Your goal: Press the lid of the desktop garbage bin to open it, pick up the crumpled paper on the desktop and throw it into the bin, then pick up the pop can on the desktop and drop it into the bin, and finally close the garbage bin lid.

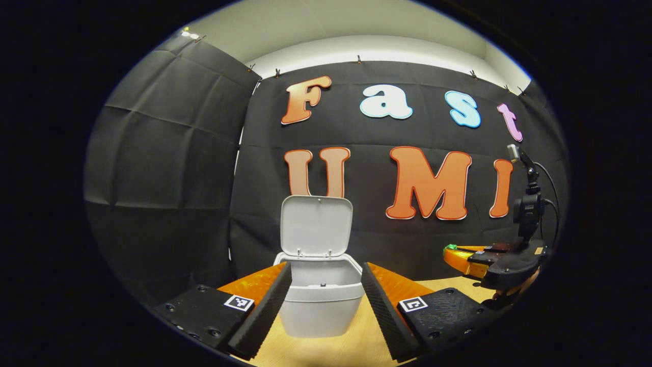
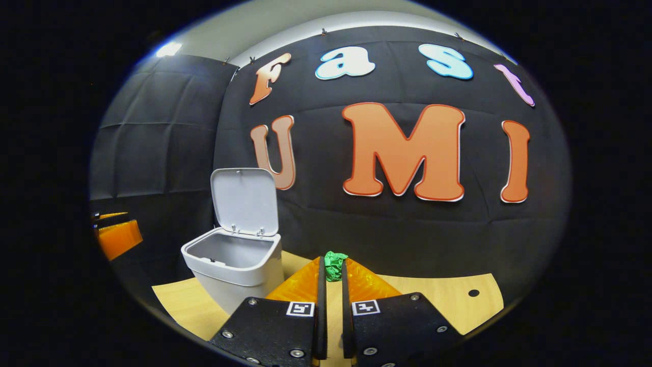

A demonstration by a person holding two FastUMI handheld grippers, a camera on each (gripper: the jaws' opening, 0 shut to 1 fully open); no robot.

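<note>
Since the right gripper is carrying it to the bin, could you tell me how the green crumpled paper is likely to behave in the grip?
The green crumpled paper looks creased and compressed between the right gripper fingers, so probably light and squashy. Only its tips pinch it, so it might slip.

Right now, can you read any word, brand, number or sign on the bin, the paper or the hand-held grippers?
Garbage bin and its raised lid: no text.
Crumpled paper: no print to be seen.
Right hand-held gripper: two square coded markers, patterns and not words.
Left hand-held gripper: the same kind of markers, nothing to read.
</note>
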